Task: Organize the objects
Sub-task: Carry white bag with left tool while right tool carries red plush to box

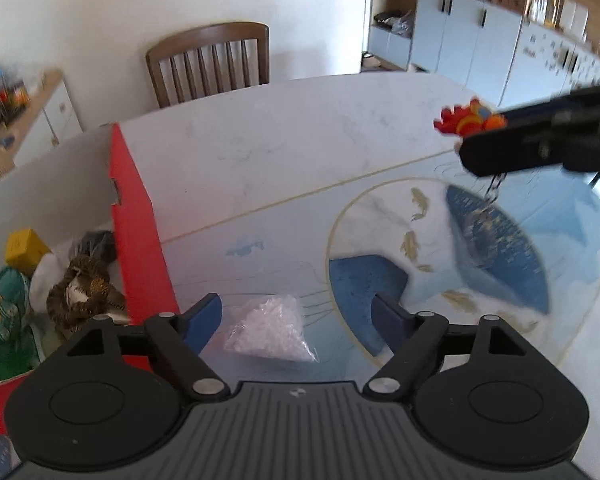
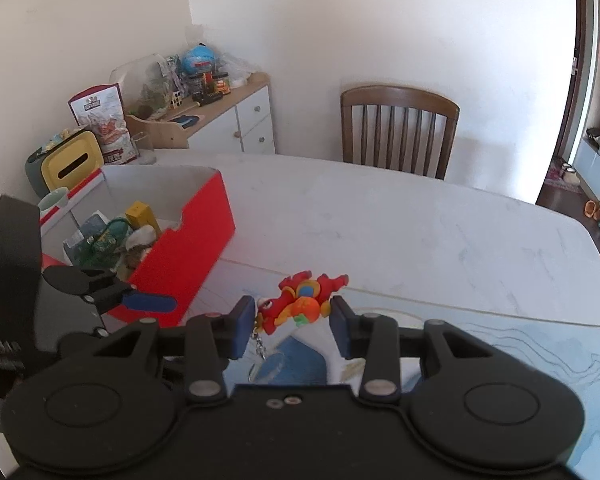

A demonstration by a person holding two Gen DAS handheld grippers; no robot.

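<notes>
Through the left wrist camera I saw my left gripper [image 1: 296, 314] spread wide, its blue fingers [image 1: 202, 322] standing either side of a small clear plastic bag [image 1: 270, 330] without touching it. The bag lay on the blue patterned mat [image 1: 480, 248] covering the near part of the white table [image 1: 300, 128], just beside the red box [image 1: 138, 220]. Inside the box I could make out a brown-and-gold snake-like toy [image 1: 84, 292], a green pouch [image 1: 4, 312] and a yellow block [image 1: 24, 246]. At the right edge my right gripper [image 1: 466, 140] came in, blurred, with a red toy dragon [image 1: 466, 118] at its tip and a chain [image 1: 494, 190] hanging below it, clear of the mat.

Through the right wrist camera I saw that gripper [image 2: 292, 320] partly closed, its pads pinching the toy dragon [image 2: 300, 300] from both sides and holding it above the mat [image 2: 520, 360]. This view showed the grip itself, which the other left blurred. It also gave the box [image 2: 184, 256] whole and open-topped, with one finger of the left gripper [image 2: 150, 302] in front of its red wall. The plastic bag was hidden here. A wooden chair [image 2: 398, 132] stood behind the table [image 2: 380, 216].
</notes>
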